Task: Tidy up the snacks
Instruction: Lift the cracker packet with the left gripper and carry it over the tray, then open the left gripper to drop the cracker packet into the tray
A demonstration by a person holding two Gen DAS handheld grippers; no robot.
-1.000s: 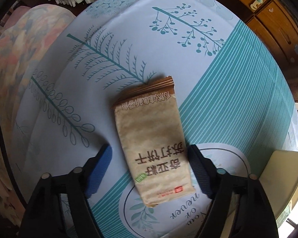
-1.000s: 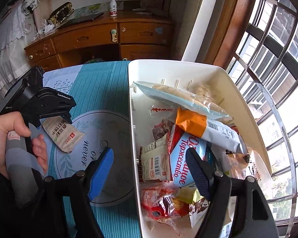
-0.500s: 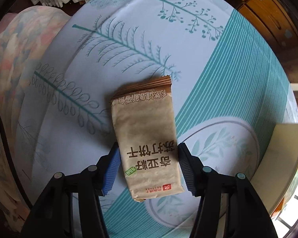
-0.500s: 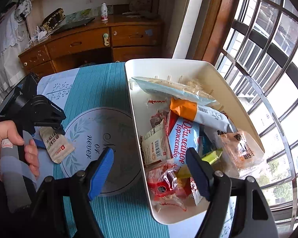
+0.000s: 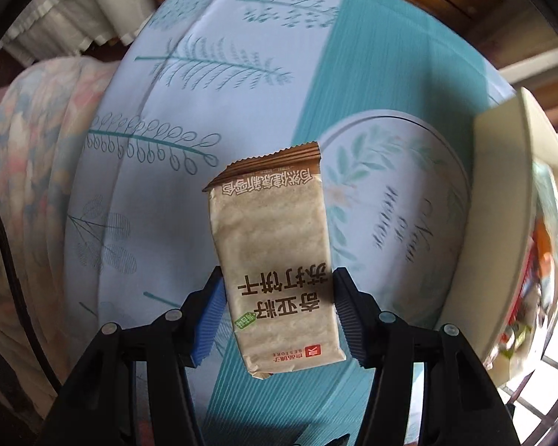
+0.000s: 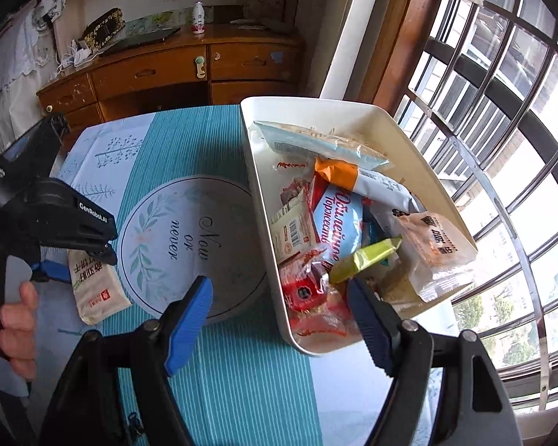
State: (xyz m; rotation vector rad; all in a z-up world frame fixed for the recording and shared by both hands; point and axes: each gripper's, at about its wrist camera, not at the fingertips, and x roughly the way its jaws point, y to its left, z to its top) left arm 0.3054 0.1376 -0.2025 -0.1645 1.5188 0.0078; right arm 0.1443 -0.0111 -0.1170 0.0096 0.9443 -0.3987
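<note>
My left gripper is shut on a tan cracker packet with brown Chinese lettering and holds it lifted above the tablecloth. The packet also shows in the right wrist view, clamped by the left gripper. A white bin full of several snack packets stands on the right of the table. My right gripper is open and empty, hovering over the bin's near left corner.
The table wears a teal and white leaf-print cloth with a round printed emblem. A wooden dresser stands behind the table. A barred window is on the right. A floral blanket lies left of the table.
My left gripper closed on the cracker packet, lifted it off the cloth and swung it toward the bin. The right gripper drew back and rose a little, staying open.
</note>
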